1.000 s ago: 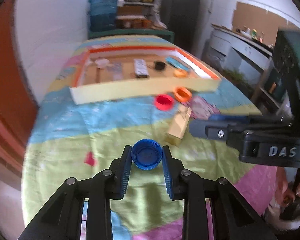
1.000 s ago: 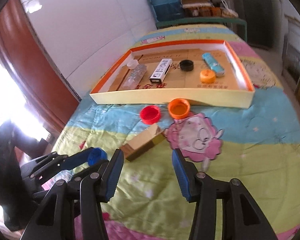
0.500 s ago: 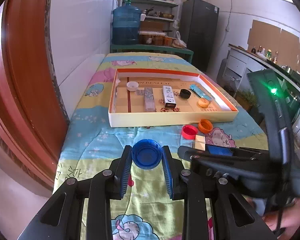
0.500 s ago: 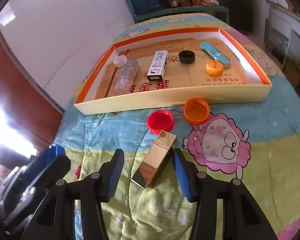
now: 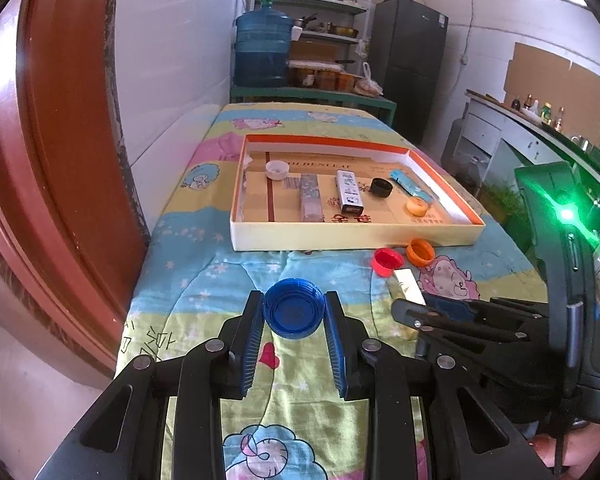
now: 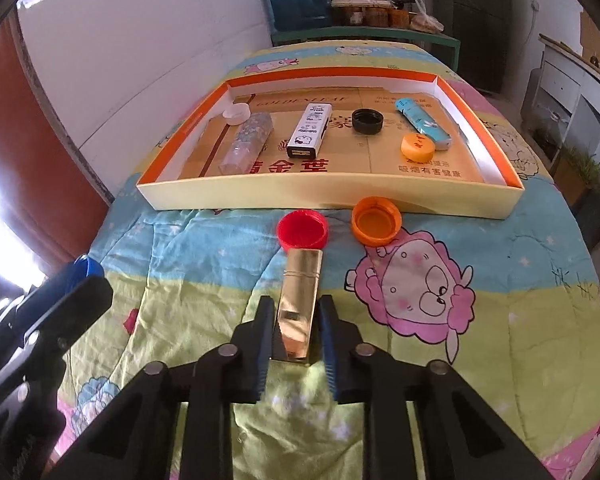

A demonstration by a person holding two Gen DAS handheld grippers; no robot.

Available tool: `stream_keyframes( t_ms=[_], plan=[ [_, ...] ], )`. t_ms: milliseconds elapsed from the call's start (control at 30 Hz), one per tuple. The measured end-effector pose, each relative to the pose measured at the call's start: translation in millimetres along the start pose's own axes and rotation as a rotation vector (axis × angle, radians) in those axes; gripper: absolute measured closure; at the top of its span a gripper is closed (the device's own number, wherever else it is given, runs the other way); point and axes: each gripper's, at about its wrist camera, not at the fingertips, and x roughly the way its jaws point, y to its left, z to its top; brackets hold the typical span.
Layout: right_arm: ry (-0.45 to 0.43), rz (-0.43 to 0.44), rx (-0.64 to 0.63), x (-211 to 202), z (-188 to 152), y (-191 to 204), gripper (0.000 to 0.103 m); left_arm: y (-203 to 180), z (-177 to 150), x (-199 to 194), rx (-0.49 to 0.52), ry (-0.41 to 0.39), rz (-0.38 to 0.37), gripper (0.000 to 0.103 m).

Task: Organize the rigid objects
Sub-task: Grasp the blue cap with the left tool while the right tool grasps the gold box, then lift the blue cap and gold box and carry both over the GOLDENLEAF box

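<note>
Blue cap (image 5: pixel 293 306) | round, ribbed, open side up | gold box (image 6: pixel 299 303) glossy

Right gripper (image 6: pixel 295 330): closed around the near end of a gold box (image 6: pixel 299 303), lying on the blanket (image 6: pixel 500 320).
Red cap (image 6: pixel 302 230), orange cap (image 6: pixel 376 221): placed just before the tray's near wall (image 6: pixel 328 197).

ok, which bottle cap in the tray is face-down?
The orange cap in the tray: closed top up, near the blue case. The white cap and black cap lie open side up.
</note>
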Motion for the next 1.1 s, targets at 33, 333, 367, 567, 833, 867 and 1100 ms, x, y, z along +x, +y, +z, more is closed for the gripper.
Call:
stream_keyframes(
  t_ms=[33, 333, 367, 567, 833, 867, 1100],
  plan=[
    [-0.001, -0.001, -0.004, -1.5, -1.9, -0.2, 0.084, -0.8, -0.4, 0.3, 0.003, 0.003, 0.001, 0.073],
    [-0.005, 0.042, 0.015, -12.3, -8.7, -14.2, 0.084, -5.9, -0.4, -0.1, 0.009, 0.006, -0.001, 0.073],
    [-0.008, 0.047, 0.021, -14.3, -9.0, -16.5, 0.084, -6.9, -0.1, -0.5, 0.009, 0.006, -0.001, 0.073],
    [-0.055, 0.079, 0.036, -31.4, -1.5, -27.7, 0.084, -12.9, 5.1, -4.1, 0.022, -0.002, 0.0, 0.073],
    [-0.144, 0.101, 0.036, -61.9, 20.8, -40.1, 0.084, -13.2, 31.1, -10.0, 0.019, -0.031, 0.005, 0.073],
    [-0.155, 0.1, 0.035, -65.7, 24.3, -41.5, 0.084, -13.6, 36.2, -10.9, 0.02, -0.036, 0.002, 0.073],
    [-0.221, 0.101, 0.019, -84.5, 46.8, -48.9, 0.084, -20.0, 68.4, -17.0, 0.046, -0.077, -0.023, 0.073]
  ],
)
